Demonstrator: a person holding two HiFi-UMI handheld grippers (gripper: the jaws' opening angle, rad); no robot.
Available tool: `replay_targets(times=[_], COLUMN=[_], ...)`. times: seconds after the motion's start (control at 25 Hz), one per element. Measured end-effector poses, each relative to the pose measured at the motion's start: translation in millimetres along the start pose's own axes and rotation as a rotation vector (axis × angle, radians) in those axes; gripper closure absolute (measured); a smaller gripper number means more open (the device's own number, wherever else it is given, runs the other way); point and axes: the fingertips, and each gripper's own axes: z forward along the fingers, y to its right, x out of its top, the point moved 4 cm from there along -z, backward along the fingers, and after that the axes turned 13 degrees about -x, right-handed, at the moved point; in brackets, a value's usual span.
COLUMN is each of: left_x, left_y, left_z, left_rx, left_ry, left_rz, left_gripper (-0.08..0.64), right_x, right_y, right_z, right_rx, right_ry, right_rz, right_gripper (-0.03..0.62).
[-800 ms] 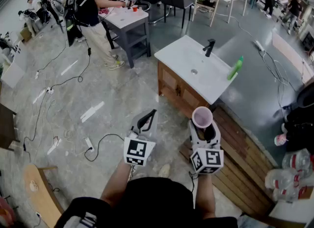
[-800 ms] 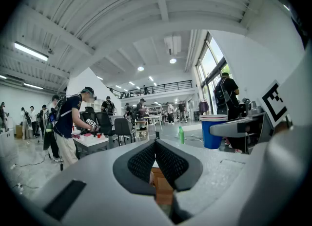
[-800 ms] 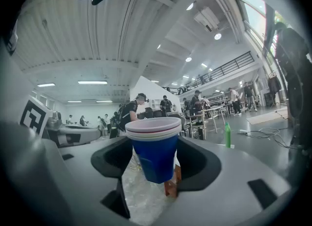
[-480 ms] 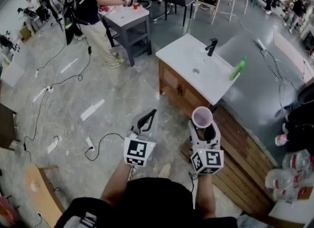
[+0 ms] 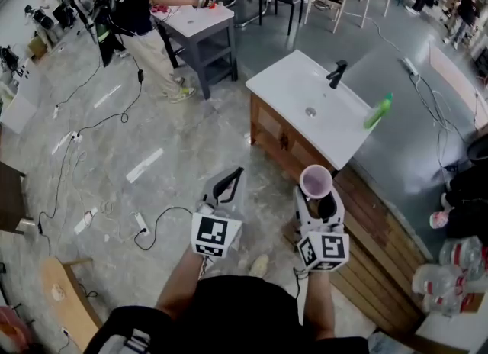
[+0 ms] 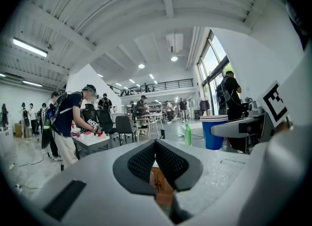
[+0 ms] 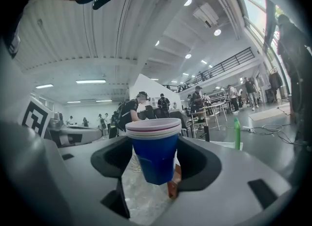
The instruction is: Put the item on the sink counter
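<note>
No legible text, brand, number or sign found in any view. The left marker cube and right marker cube bear only black-and-white square patterns.

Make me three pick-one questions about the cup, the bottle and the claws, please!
1. Where is the slim green plastic bottle? A. on the white sink counter B. in a bucket C. on a shelf
2. What colour is the outside of the round plastic cup in the right claw? A. yellow B. blue C. black
3. How is the left claw? A. shut on a cup B. shut and empty C. wide open

Answers: 1 A, it stands near the counter's edge; 2 B, the right gripper view shows its blue wall; 3 B, its pads meet with nothing between.
</note>
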Motion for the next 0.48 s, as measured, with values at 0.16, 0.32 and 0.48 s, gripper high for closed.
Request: replay_targets(times=[0.16, 0.32, 0.48], left_x=[4, 8, 15], left_y=[-22, -48, -72], left_z=[15, 31, 48], left_rx=[-0.006, -0.009, -0.017], left_ry=[0.005, 0.008, 0.019], left_rz=[0.005, 0.007, 0.022], left_gripper=[0.558, 0.558, 0.557], right_x=[0, 3, 6], right_y=[-4, -10, -16], right_z=[27, 56, 85], right_rx=[-0.003, -0.008, -0.011], right_ry=[-0.002, -0.003, 0.000], right_rz=[0.004, 0.004, 0.008], right_gripper=[0.307, 0.307, 0.307])
